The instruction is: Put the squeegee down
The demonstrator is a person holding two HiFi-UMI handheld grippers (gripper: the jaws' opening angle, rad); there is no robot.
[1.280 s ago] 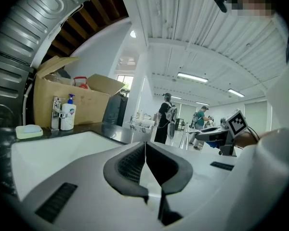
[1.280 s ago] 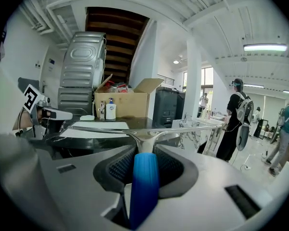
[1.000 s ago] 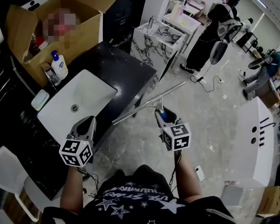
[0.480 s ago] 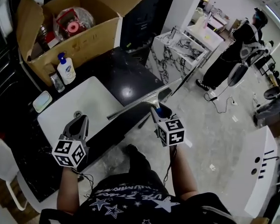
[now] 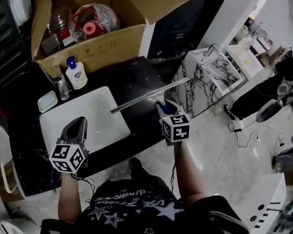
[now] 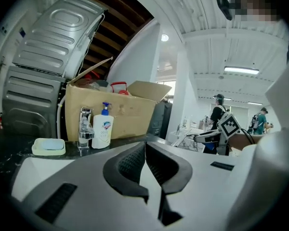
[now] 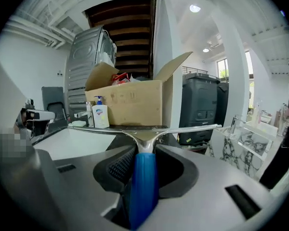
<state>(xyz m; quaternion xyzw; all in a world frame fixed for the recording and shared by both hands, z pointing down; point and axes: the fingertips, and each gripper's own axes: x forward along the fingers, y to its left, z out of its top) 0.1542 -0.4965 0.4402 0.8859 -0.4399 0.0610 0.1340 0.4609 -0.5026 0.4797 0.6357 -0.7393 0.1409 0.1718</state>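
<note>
A squeegee with a long metal blade and a blue handle is held level above the black countertop, just right of the white sink. My right gripper is shut on the blue handle, and the blade spans the right gripper view. Over the sink's near edge my left gripper is shut with nothing in it. Its jaws meet in the left gripper view.
An open cardboard box of items stands at the back of the counter. A soap bottle, a tap and a soap dish sit behind the sink. A marble-patterned stand is right of the counter. A white chair is left.
The view has swung left toward the counter. The squeegee and my right gripper have moved from over the floor to above the black countertop. My left gripper has stayed over the sink.
</note>
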